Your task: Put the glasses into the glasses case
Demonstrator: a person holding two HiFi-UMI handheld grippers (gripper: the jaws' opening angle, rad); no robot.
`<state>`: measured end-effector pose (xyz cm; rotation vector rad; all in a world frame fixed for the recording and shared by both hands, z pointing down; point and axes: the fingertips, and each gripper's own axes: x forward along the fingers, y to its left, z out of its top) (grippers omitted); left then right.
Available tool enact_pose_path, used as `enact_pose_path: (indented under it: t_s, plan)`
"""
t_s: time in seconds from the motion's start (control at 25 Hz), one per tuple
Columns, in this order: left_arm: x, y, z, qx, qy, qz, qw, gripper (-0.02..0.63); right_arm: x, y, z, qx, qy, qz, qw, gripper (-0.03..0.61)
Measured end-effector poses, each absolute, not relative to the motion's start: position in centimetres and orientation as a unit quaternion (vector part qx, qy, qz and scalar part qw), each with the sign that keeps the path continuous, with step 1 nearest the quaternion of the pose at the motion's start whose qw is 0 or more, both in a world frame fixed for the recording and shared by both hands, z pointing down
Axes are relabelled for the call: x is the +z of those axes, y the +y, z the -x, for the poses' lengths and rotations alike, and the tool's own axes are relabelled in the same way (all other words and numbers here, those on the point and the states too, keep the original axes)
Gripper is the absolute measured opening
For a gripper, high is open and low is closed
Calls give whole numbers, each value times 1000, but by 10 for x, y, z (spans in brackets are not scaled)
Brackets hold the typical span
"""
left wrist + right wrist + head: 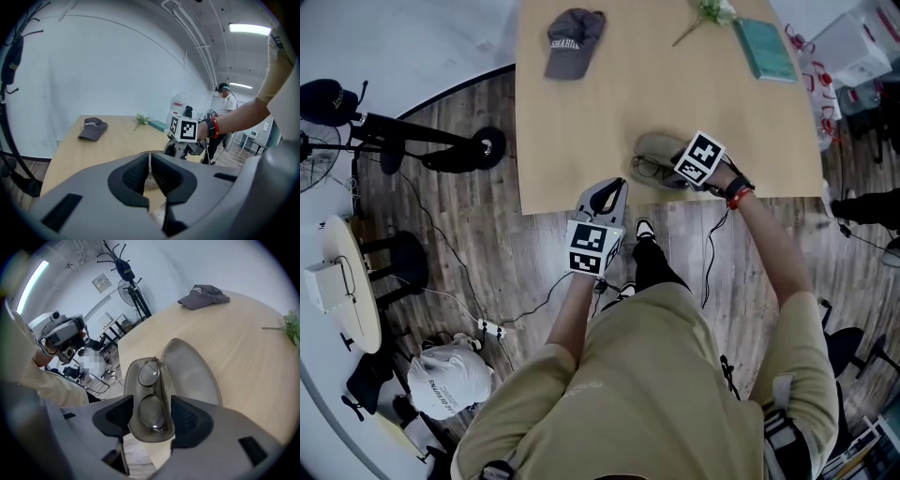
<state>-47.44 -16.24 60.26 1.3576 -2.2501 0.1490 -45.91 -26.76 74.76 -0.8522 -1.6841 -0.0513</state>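
Note:
A grey-brown glasses case [187,371] lies open near the table's front edge, its lid tipped back. The thin-framed round glasses [151,394] lie folded in the lower shell. My right gripper [149,416] hangs just above them, open, its pads apart on either side of the frame and touching nothing. In the head view the case [652,145] and glasses [648,169] sit just left of the right gripper [675,171]. My left gripper [612,190] is at the table edge to the left of the case, shut and empty [150,176].
A dark cap [573,39] lies at the table's far left, a plant sprig [705,15] and a teal book [765,49] at the far right. The table's front edge [581,208] runs just below the case. A fan stand [422,141] and cables are on the floor to the left.

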Motion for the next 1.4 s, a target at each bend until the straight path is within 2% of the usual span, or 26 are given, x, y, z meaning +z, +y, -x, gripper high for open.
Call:
enact_pose_path:
  t_s: [0.4, 0.68, 0.96, 1.16, 1.4]
  plan:
    - [581, -156, 465, 58, -836, -498, 223, 35, 689, -265, 448, 19, -819, 292, 493, 229]
    - [554, -142, 437, 58, -843, -497, 197, 35, 631, -263, 409, 51, -866, 222, 444, 206]
    - [513, -129, 399, 46, -853, -496, 154, 35, 563, -255, 364, 66, -915, 152, 367, 166]
    - [481, -114, 367, 38, -860, -495, 119, 35, 519, -252, 327, 51, -948, 82, 303, 112]
    - [454, -97, 334, 45, -863, -496, 86, 35, 480, -237, 286, 16, -970, 19, 241, 84]
